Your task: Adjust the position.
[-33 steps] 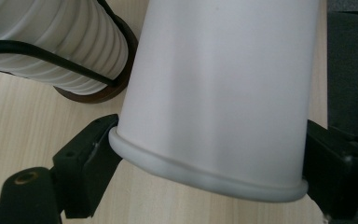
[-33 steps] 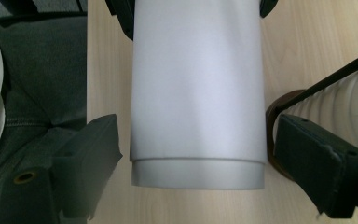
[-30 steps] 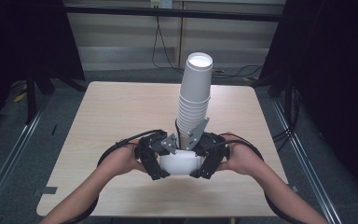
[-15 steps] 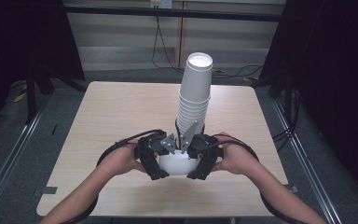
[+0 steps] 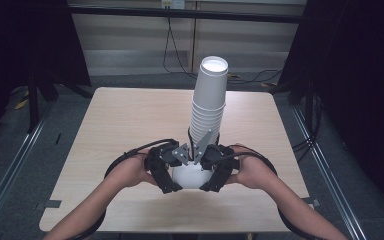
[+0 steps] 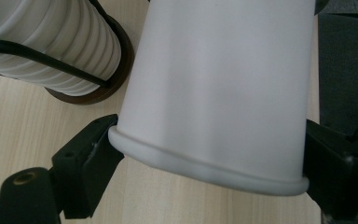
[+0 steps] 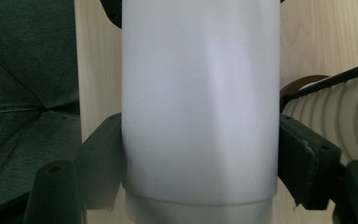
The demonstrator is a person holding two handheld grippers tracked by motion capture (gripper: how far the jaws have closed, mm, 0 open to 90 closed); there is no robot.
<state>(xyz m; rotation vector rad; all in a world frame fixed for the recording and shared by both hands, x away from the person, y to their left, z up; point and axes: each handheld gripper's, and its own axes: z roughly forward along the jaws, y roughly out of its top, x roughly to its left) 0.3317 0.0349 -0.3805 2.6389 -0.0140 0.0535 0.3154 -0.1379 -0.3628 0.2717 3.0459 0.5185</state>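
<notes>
White cup (image 5: 190, 175) now clamped; right hand-held gripper (image 5: 211, 179) jaws just closed.

A light wooden table (image 5: 130, 125) stands on grey floor (image 5: 10, 150), before a pale panelled wall (image 5: 130, 45).

No readable text, label or number anywhere.
</notes>
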